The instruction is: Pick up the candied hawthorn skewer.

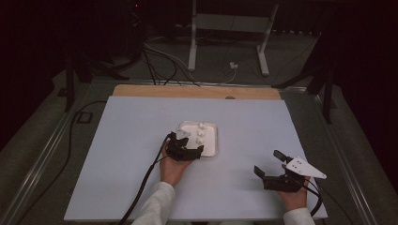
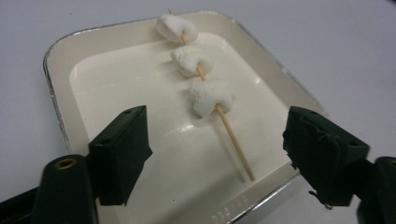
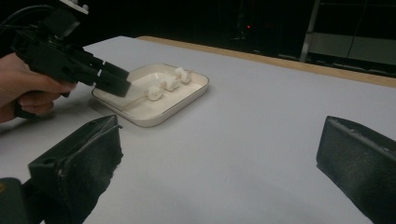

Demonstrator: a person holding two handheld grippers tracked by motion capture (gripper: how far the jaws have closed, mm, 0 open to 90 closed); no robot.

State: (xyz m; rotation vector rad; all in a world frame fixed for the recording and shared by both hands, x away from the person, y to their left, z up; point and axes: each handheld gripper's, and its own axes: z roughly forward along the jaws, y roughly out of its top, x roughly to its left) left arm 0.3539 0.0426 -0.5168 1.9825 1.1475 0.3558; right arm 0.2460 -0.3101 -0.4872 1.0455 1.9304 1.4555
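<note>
my left gripper is right over the near edge of the white tray, and its jaws stand apart with nothing pressed between them. the stick with three marshmallows lies flat in the tray. the bare end of the stick points toward me and sits between the two jaws, a bit closer to the right-hand one in the left gripper view. the marshmallows are farther off, up the stick, toward the far corner of the tray.

this is what the next move turns on, i think. the stick runs away from the jaws, nearly along the way they point, only a little slanted. so the jaws sit on either side of it, and closing them should pinch the bare end across its thin width. they need to go a little lower first, i guess, since the stick rests on the tray floor.

my right gripper is well apart from the tray, on the right side of the table, jaws wide apart and holding nothing. the left hand is much nearer, so it should do the pick.
</note>
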